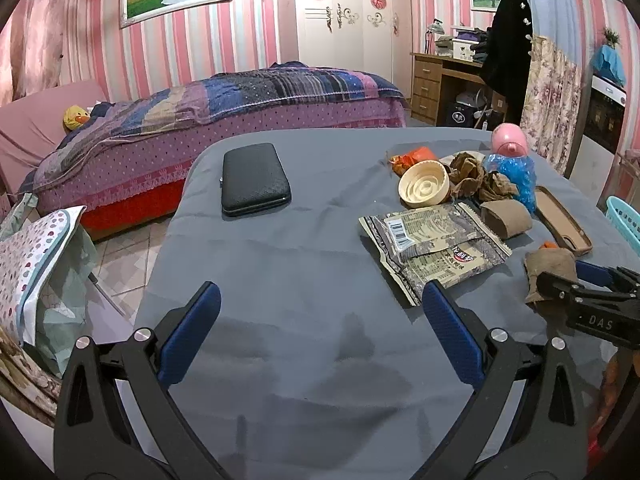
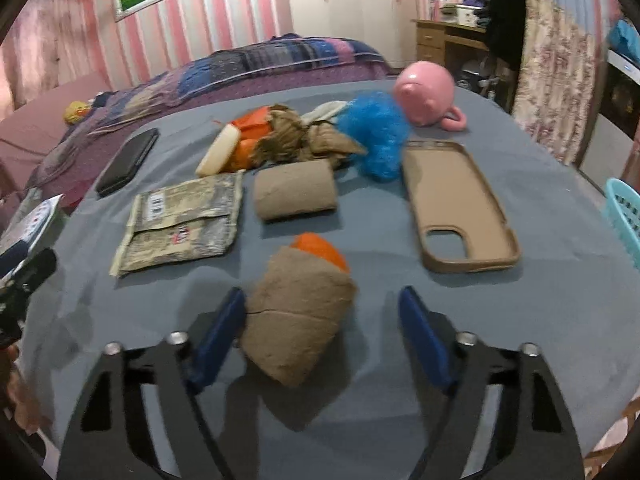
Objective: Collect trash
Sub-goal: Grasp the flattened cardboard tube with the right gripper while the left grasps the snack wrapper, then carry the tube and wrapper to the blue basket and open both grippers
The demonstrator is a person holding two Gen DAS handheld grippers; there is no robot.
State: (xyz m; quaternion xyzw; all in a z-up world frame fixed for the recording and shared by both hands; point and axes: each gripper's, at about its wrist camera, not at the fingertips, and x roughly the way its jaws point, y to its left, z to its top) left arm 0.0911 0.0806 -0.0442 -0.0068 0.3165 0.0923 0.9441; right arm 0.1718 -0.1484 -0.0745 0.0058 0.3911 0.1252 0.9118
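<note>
Right gripper (image 2: 320, 312), jaws wide, straddles a crushed brown cardboard tube with an orange scrap stuffed in its far end (image 2: 300, 312); left pad touching it, right pad apart. The tube lies on the grey cloth-covered surface (image 2: 520, 340), near edge. Judged light, soft and crushable: pinch across the mid-body, gently. Flat printed snack wrapper (image 2: 180, 224) at 10 o'clock, tan phone case (image 2: 496, 216) at 2 o'clock; open cloth between. Left gripper (image 1: 320, 336), jaws wide, empty, hovers over bare cloth. Turquoise basket (image 2: 624, 220) at 3 o'clock, off the edge.
</note>
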